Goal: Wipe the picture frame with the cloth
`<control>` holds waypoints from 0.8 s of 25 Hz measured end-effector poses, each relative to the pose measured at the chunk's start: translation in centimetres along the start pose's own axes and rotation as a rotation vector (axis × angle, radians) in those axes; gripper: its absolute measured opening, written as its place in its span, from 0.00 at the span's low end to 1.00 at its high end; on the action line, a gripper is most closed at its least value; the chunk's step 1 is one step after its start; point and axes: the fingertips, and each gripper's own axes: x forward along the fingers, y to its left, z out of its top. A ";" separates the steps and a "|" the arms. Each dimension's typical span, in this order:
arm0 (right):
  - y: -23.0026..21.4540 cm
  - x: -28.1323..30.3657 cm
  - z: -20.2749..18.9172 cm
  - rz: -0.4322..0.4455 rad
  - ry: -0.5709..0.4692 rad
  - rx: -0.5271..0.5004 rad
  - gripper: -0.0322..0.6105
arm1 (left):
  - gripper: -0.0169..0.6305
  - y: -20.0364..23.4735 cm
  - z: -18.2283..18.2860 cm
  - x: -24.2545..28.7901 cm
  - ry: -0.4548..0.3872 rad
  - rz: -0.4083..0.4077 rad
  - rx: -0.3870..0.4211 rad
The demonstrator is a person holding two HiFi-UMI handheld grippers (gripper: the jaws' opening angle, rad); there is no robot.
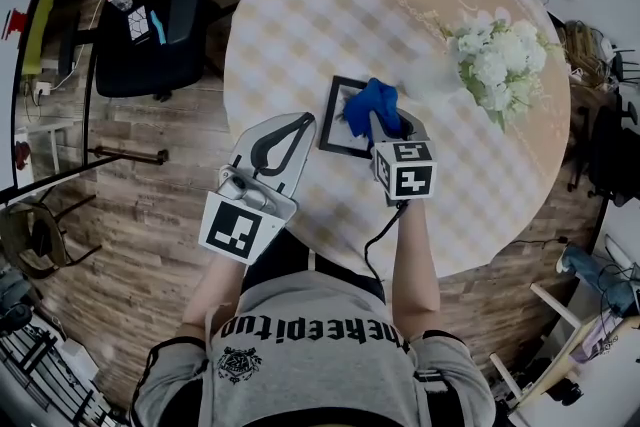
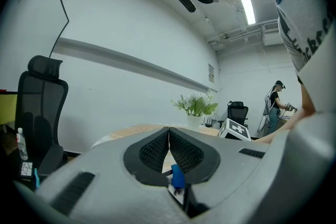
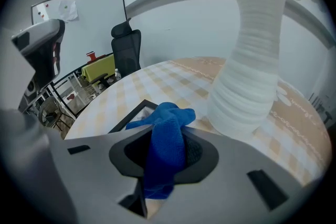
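A round checked bench (image 1: 330,5) fills the head view, with a black office chair (image 1: 150,25) on the floor off its 10 o'clock edge. A white ribbed vase (image 3: 247,60) of white flowers (image 1: 495,65) stands at 3 o'clock from the picture frame (image 1: 338,137), which lies flat near the bench's middle. The left gripper (image 1: 298,125) sits at the frame's 8 o'clock, its fingers (image 2: 155,149) pressed together on nothing, their tips just beside the frame's edge. The right gripper (image 1: 392,127) comes in from 6 o'clock, its fingers clamped on the blue cloth (image 1: 370,105), which bunches over the frame's 3 o'clock side.
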 end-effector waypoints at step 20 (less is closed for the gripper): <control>6.1 0.7 -1.2 0.152 -0.018 -0.045 0.19 | 0.05 0.3 0.0 -2.4 -0.013 0.050 0.002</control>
